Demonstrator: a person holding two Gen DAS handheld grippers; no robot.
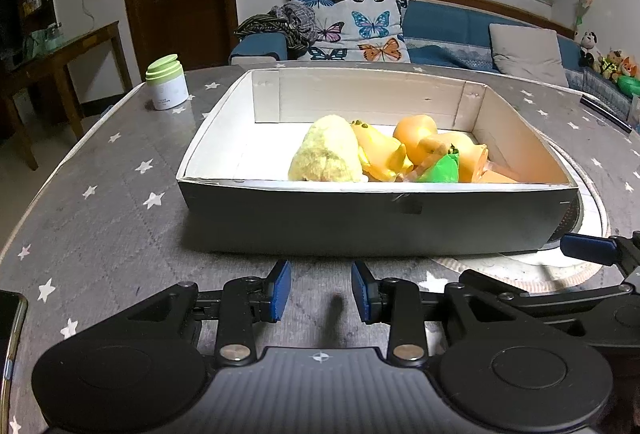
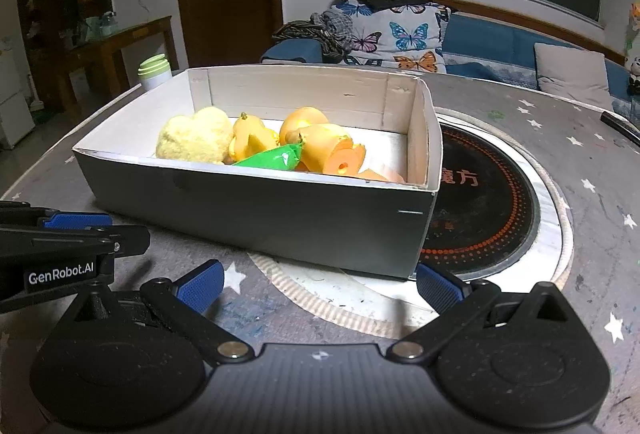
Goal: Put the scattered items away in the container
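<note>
Nearest the lens in the left wrist view, the left hand-held gripper point(image 1: 320, 290) hangs low over the tabletop point(image 1: 120, 218), its blue pads parted by a modest gap with nothing between them. The right hand-held gripper point(image 2: 318, 288) sits beside it, jaws spread much wider and likewise holding nothing; its near corner of view is crossed by the other tool's body.

Straight ahead of both lies the container point(image 1: 376, 222), a shallow rectangular box, dark outside and white inside, its long axis running across the left gripper's line of sight. From the right gripper it lies ahead and slightly left, with its right corner just beyond the right pad. Inside it are a fuzzy yellow plush toy point(image 1: 326, 153), several orange-yellow rubbery toys point(image 1: 416, 145) and a green piece point(image 1: 440, 169), all bunched toward the box's centre and right.

No loose toys show on the tabletop near the grippers, so the tidying looks nearly or wholly done, though the fisheye edges may hide something. A green-lidded white jar point(image 1: 166, 83) stands well off to the left, nearer the left gripper. The grey, star-printed tabletop carries a round induction hob point(image 2: 488, 201) under the box's right end. Beyond are a blue sofa point(image 1: 460, 29) and a butterfly cushion point(image 1: 360, 29)
</note>
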